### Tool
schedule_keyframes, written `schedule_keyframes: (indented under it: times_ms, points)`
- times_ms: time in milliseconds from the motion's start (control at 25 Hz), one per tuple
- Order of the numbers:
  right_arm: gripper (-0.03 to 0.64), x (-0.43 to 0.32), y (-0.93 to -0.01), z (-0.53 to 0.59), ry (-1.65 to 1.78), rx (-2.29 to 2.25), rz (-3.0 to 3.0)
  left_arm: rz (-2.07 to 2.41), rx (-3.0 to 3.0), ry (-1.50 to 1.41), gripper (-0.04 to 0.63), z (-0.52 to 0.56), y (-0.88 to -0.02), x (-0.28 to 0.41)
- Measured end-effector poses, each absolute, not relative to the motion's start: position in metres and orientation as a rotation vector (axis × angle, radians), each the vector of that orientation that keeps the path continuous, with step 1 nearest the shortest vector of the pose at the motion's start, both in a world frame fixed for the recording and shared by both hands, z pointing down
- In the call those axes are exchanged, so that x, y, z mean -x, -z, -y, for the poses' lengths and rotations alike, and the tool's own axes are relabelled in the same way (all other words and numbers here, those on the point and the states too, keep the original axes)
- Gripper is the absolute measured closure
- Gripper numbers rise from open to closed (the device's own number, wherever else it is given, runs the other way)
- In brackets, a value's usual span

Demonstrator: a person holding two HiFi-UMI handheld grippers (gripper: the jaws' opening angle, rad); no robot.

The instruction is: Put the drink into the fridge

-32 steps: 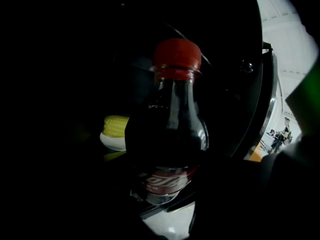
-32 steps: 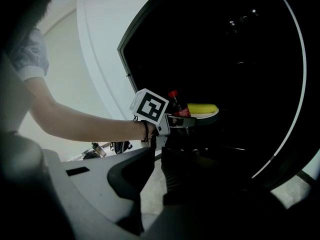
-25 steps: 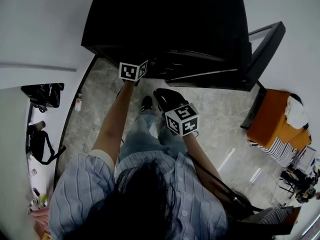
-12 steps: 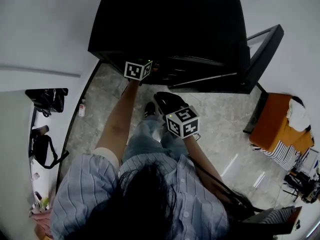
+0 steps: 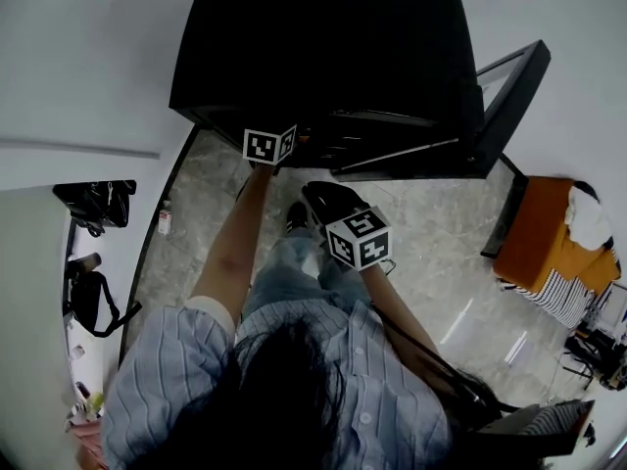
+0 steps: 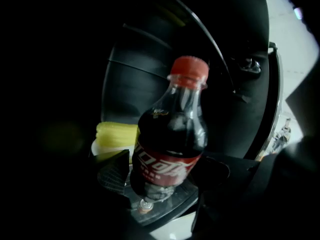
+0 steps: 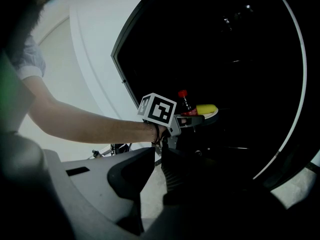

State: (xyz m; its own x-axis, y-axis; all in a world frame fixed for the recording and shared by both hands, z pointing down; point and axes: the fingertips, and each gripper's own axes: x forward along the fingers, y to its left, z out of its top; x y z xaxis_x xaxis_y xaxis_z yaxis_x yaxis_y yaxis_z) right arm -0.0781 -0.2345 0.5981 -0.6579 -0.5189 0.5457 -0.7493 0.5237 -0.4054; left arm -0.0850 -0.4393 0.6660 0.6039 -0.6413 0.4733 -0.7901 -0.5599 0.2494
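Observation:
The drink, a dark cola bottle (image 6: 172, 134) with a red cap and red label, stands upright on a shelf inside the black fridge (image 5: 323, 47). My left gripper (image 6: 165, 176) reaches into the fridge, and its jaws have just been opening. The bottle stands between them, and the pads no longer press on it. The right gripper view shows the same bottle (image 7: 185, 104) in front of the left gripper (image 7: 192, 119). My right gripper (image 7: 157, 166) hangs back outside the fridge, shut and empty. In the head view it (image 5: 333, 204) is below the left gripper (image 5: 294, 133).
A yellow item on a white plate (image 6: 117, 134) lies on the shelf just left of the bottle. The fridge door (image 5: 509, 96) stands open to the right. An orange seat with clothes (image 5: 549, 243) is at the right. Bags (image 5: 93, 204) lie on the floor at the left.
The head view has shifted a little. Both grippers keep their places relative to the fridge.

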Motion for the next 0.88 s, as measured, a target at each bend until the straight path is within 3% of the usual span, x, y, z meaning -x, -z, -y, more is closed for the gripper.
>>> schedule_keyframes:
  times_ms: [880]
  points:
    - [0.566,0.051,-0.57,0.237,-0.915,-1.107,2.473,1.098,-2.312,-0.21,0.241,0.325,-0.622,0.113]
